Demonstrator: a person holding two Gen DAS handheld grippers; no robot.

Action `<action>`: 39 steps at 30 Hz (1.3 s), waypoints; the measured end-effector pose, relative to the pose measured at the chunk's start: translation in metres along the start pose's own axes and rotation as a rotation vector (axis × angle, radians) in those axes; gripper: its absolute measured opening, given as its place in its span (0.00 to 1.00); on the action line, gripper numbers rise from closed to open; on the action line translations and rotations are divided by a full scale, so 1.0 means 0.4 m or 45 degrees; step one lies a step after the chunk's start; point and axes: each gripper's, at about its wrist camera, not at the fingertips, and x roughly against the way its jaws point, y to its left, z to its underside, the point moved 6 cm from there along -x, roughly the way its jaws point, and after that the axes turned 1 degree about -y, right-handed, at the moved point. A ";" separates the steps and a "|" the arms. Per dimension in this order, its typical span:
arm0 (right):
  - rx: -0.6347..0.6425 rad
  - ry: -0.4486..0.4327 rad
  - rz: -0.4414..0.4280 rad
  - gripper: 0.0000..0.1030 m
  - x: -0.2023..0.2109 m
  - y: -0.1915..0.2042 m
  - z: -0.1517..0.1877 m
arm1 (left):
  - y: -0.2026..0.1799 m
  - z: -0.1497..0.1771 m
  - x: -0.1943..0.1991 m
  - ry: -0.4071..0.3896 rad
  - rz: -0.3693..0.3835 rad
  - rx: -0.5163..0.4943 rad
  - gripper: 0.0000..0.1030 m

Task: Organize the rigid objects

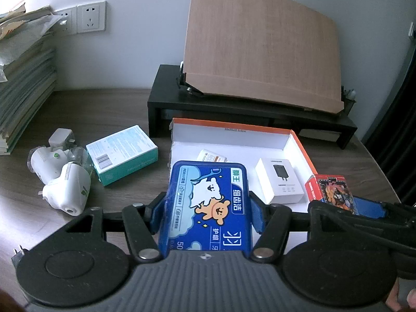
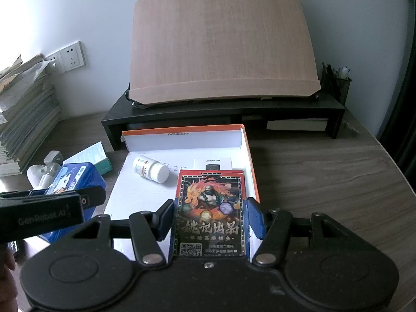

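Far left on the desk (image 1: 78, 109) lie white plugs (image 1: 59, 179) and a teal box (image 1: 122, 153). The left gripper (image 1: 208, 208) pinches a blue tin (image 1: 208, 205) at the tray's (image 2: 182, 140) left edge. Inside the tray lie a bottle (image 2: 150, 169) and a white box (image 1: 279, 180). The right gripper (image 2: 210, 215) pinches a card box (image 2: 212, 208) over the tray's right side.

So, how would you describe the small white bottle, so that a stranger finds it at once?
Look at the shallow orange-edged box lying open in front of the black desk shelf. On its white floor, near the back left, the white bottle lies on its side. It is the only round thing there; its neighbours are flat packets.
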 end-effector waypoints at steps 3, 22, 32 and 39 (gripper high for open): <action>-0.001 0.001 0.000 0.69 -0.001 0.000 0.000 | -0.001 0.000 0.000 0.002 0.000 0.000 0.62; -0.004 0.009 0.004 0.69 -0.007 -0.002 0.002 | -0.004 -0.001 -0.003 0.005 -0.002 -0.006 0.62; -0.007 0.010 0.006 0.69 -0.010 -0.003 0.003 | -0.003 0.000 -0.004 0.011 -0.004 -0.004 0.62; -0.008 0.013 0.009 0.69 -0.014 -0.003 0.004 | -0.002 0.000 -0.005 0.014 -0.004 -0.004 0.62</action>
